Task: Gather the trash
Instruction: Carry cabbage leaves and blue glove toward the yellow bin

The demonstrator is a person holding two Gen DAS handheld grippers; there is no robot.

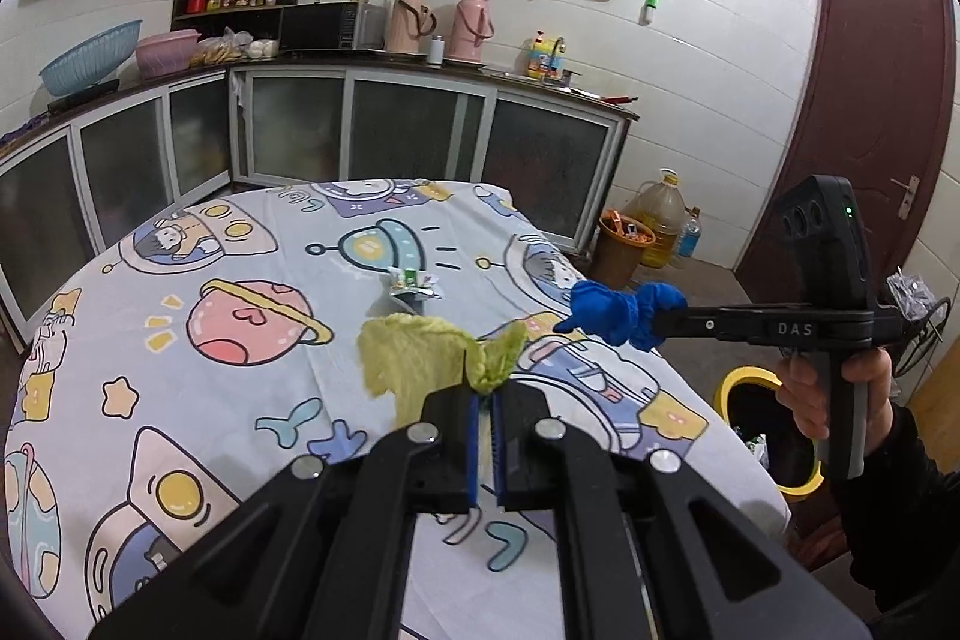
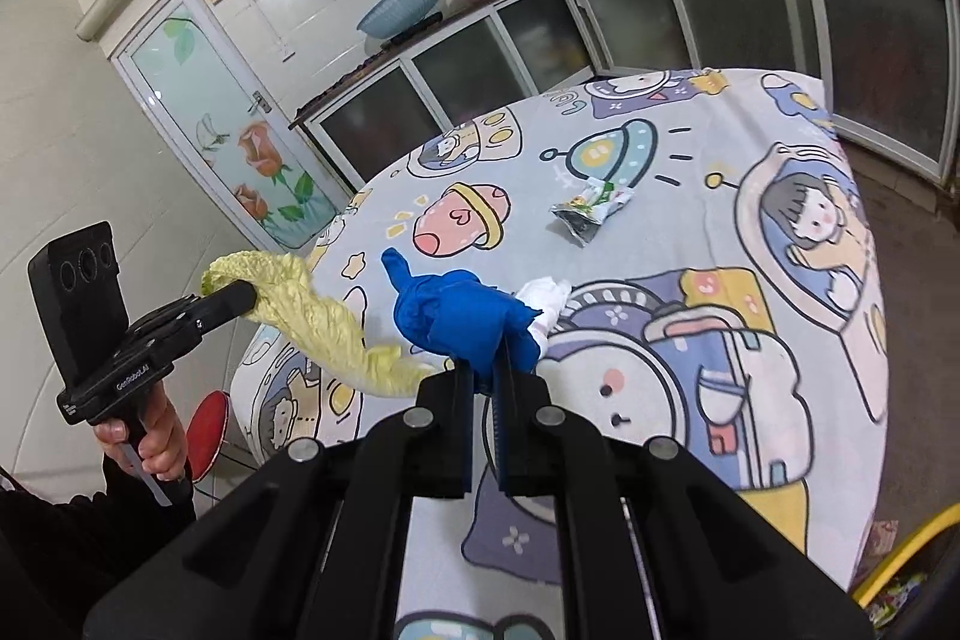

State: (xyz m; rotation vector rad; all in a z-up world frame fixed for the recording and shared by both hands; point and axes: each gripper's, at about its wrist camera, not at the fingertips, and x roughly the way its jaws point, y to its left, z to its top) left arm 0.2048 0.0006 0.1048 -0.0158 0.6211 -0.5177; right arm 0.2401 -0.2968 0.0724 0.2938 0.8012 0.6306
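Left hand-held gripper (image 1: pixel 487 394) from its own cam: I've got it pinched tight on a yellow-green cabbage leaf (image 1: pixel 414 361), lifted over the cartoon-print counter (image 1: pixel 210 244). A crumpled snack wrapper (image 1: pixel 413 285) lies further back. Right cam: right hand-held gripper (image 2: pixel 487 376) is clamped on a blue glove (image 2: pixel 462 319), a white tissue wad (image 2: pixel 545 301) just beside it.

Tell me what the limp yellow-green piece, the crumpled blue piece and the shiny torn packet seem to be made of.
Limp yellow-green piece: likely a cabbage leaf, matte with crinkled veins.
Crumpled blue piece: probably a thin rubbery glove, smooth, with a finger shape poking up.
Shiny torn packet: seemingly foil-lined plastic, with a silvery, creased, printed face.
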